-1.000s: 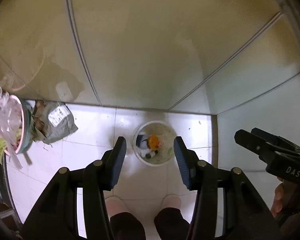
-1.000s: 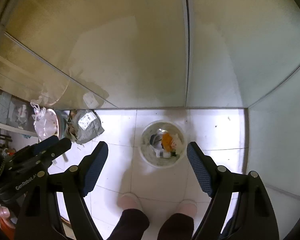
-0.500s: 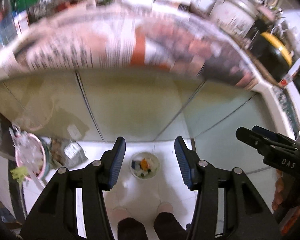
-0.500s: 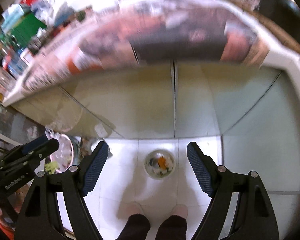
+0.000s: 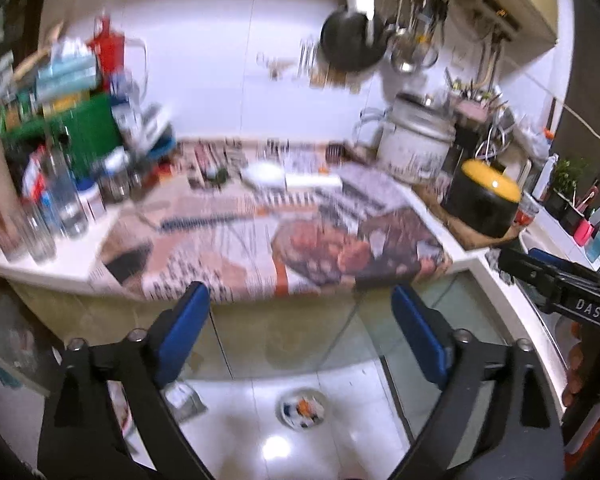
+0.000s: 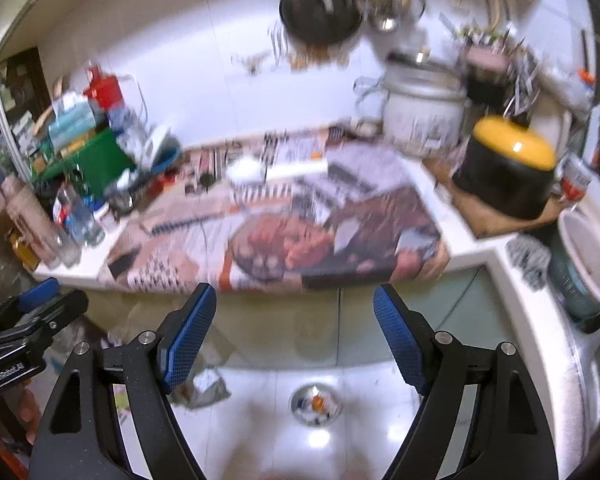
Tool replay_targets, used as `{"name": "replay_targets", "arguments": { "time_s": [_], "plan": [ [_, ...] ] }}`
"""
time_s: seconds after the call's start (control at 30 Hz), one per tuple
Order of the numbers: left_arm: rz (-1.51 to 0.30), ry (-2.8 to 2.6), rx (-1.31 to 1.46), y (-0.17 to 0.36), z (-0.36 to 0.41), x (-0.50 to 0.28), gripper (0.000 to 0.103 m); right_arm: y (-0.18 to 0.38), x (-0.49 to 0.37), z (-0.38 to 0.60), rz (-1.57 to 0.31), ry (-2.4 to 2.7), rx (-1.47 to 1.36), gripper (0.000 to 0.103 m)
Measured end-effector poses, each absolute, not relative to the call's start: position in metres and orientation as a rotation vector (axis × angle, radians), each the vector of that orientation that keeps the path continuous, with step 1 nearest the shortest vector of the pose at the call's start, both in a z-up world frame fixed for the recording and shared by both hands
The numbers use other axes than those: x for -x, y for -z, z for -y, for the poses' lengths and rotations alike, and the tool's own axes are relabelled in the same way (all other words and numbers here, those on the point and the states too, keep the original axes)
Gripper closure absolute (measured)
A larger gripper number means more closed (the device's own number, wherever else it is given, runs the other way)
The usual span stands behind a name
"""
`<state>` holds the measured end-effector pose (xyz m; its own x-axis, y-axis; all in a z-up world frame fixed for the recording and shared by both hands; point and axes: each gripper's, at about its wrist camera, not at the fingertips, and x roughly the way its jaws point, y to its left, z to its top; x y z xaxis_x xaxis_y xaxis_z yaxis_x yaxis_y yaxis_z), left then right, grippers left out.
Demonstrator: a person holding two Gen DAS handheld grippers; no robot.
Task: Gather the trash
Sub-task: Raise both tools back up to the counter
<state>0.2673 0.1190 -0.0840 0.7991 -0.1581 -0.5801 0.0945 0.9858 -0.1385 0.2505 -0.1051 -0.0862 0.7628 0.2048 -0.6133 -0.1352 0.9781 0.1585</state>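
Observation:
My left gripper (image 5: 302,328) is open and empty, held in front of the counter edge. My right gripper (image 6: 296,328) is open and empty too, beside it. A small white trash bin (image 5: 303,407) with scraps in it stands on the floor below; it also shows in the right wrist view (image 6: 315,403). The counter is covered with newspaper (image 5: 268,248), (image 6: 284,236). On its far part lie a white crumpled piece (image 5: 262,174), (image 6: 244,170) and a white roll-like item (image 5: 314,180), (image 6: 300,168); both are blurred.
Bottles and jars (image 5: 60,200) crowd the counter's left end. A white rice cooker (image 5: 414,148) and a black pot with a yellow lid (image 5: 482,204) stand at the right. A grey bag (image 6: 208,388) lies on the floor. A basin (image 6: 588,260) sits at the far right.
Both grippers have risen and tilted up from the floor: the bin shrank to the bottom of the views and the newspaper-covered counter came into sight. Both stayed open.

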Motion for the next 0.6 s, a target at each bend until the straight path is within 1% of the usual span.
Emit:
{"name": "replay_targets", "arguments": {
  "time_s": [0.1, 0.17, 0.23, 0.3, 0.5, 0.6],
  "plan": [
    [-0.572, 0.119, 0.112, 0.062, -0.125, -0.259, 0.001, 0.066, -0.242, 0.107, -0.614, -0.169, -0.109, 0.017],
    [-0.552, 0.12, 0.129, 0.054, -0.128, -0.258, 0.001, 0.057, -0.239, 0.109, -0.577, -0.159, -0.104, 0.013],
    [-0.541, 0.12, 0.143, 0.046, -0.128, -0.262, 0.001, 0.049, -0.239, 0.11, -0.554, -0.153, -0.095, 0.007],
    [-0.535, 0.118, 0.145, 0.042, -0.126, -0.269, 0.001, 0.044, -0.245, 0.114, -0.524, -0.137, -0.087, 0.004],
    [-0.519, 0.078, 0.139, 0.037, -0.109, -0.306, 0.001, 0.041, -0.279, 0.136, -0.489, -0.145, -0.088, 0.003],
    [-0.509, 0.03, 0.149, 0.035, -0.096, -0.334, 0.001, 0.04, -0.312, 0.152, -0.486, -0.181, -0.082, 0.003]
  ]
}}
